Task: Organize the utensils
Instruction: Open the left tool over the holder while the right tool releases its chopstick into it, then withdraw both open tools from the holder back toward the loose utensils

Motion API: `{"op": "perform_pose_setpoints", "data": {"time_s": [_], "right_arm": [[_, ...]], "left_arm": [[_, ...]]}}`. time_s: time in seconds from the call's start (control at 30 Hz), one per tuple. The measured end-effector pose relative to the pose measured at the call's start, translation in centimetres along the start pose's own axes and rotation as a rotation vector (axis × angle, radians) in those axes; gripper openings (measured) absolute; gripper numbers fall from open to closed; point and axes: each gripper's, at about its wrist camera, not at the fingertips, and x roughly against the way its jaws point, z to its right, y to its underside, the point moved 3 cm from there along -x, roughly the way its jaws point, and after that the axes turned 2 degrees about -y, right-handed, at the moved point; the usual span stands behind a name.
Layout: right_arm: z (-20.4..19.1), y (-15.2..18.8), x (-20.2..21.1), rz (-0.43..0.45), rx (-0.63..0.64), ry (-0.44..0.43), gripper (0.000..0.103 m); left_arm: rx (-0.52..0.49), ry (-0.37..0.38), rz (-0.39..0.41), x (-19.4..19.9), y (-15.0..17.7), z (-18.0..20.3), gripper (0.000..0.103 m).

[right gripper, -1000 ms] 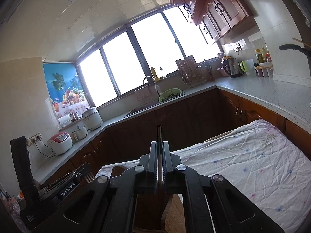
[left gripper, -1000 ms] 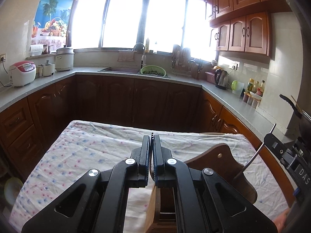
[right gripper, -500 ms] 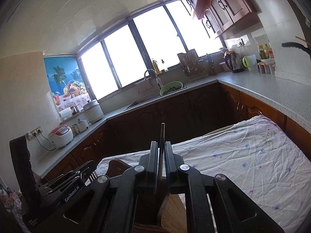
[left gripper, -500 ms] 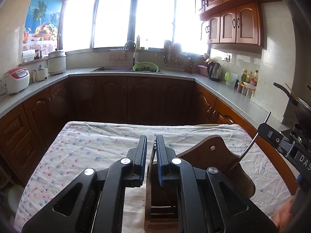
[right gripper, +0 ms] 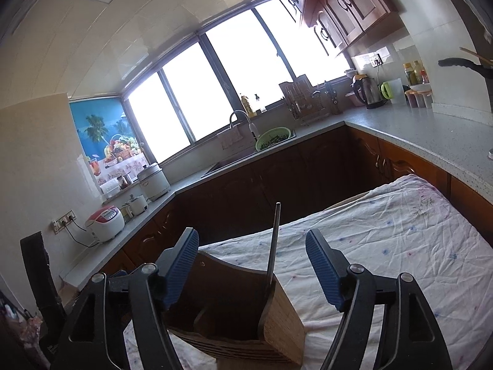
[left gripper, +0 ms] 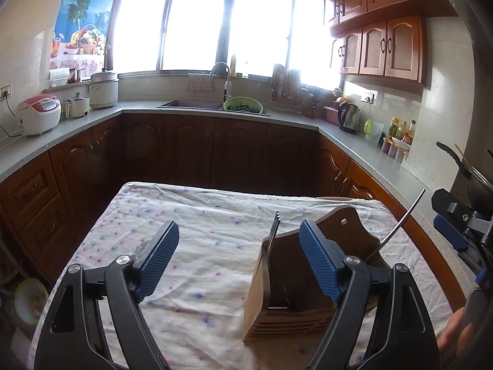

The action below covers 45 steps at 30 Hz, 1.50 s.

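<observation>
A wooden utensil holder [left gripper: 265,296] stands on the cloth-covered table [left gripper: 191,222]. In the left wrist view my left gripper [left gripper: 238,231] has its jaws opening wide. Thin metal utensil tips [left gripper: 274,226] stand free in the holder's left slot between them, untouched. A second metal utensil [left gripper: 400,225] leans out of the holder's right side. In the right wrist view my right gripper [right gripper: 251,240] is also opening. That metal utensil [right gripper: 274,240] stands upright in the holder [right gripper: 283,317] between the jaws, clear of both pads. The right gripper's body [left gripper: 456,225] shows at the left view's right edge.
Dark wooden cabinets and a grey counter [left gripper: 363,151] wrap around the table. A sink with a green colander [left gripper: 243,104] is at the back, a rice cooker [left gripper: 38,115] on the left, a kettle [left gripper: 349,117] and a black pan handle [left gripper: 450,154] on the right. A person's fingers [left gripper: 456,333] show bottom right.
Both grippers went from shut to wide open. The left let go of the thin metal utensils and the right let go of its utensil; both stay standing in the holder.
</observation>
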Motion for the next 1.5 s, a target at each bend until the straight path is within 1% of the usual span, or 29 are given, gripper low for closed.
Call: {"op": "perform_pose_setpoints", "data": {"time_s": [0.03,0.07,0.13,0.2,0.43,0.63,0.8,0.9,1.0,1.1,1.37,1.5], "right_arm": [[-0.1,0.0,0.4,0.000,0.002,-0.003,0.090],[-0.2,0.0,0.8,0.000,0.003,-0.007,0.094],[-0.5,0.2,1.8,0.002,0.005,-0.019,0.100],[-0.8,0.4,2.8,-0.002,0.007,-0.024,0.102],[-1.7,2.0,6.4,-0.048,0.005,-0.047,0.103],[-2.4,3.7,9.9,-0.066,0.011,-0.054,0.103],[-2.9,5.3,12.3,-0.089,0.019,-0.052,0.103],[-3.3,6.3,13.7,-0.090,0.044,-0.035,0.103],[-3.7,7.3,15.1,-0.090,0.069,-0.028,0.103],[-4.2,8.2,16.2,-0.087,0.096,-0.026,0.103],[-4.6,10.5,18.0,-0.123,0.116,-0.015,0.103],[-4.6,11.5,18.6,-0.139,0.127,-0.007,0.103]], "left_arm": [[0.007,-0.006,-0.005,0.5,0.2,-0.4,0.097],[0.016,-0.011,-0.010,1.0,0.4,-0.8,0.102],[0.028,-0.004,-0.008,2.2,0.8,-1.7,0.102],[0.036,-0.001,-0.015,3.4,1.2,-2.4,0.102],[0.075,0.027,-0.037,8.0,3.1,-4.4,0.103],[0.085,0.027,-0.053,11.7,5.2,-6.0,0.103],[0.100,0.032,-0.047,14.5,6.7,-6.8,0.103],[0.105,0.036,-0.046,15.7,7.6,-7.1,0.103],[0.116,0.026,-0.025,16.9,8.5,-7.5,0.103],[0.124,0.038,-0.029,17.7,9.7,-7.7,0.103],[0.109,0.050,-0.089,18.7,12.4,-7.4,0.103],[0.099,0.042,-0.122,18.7,13.3,-7.3,0.103]]}}
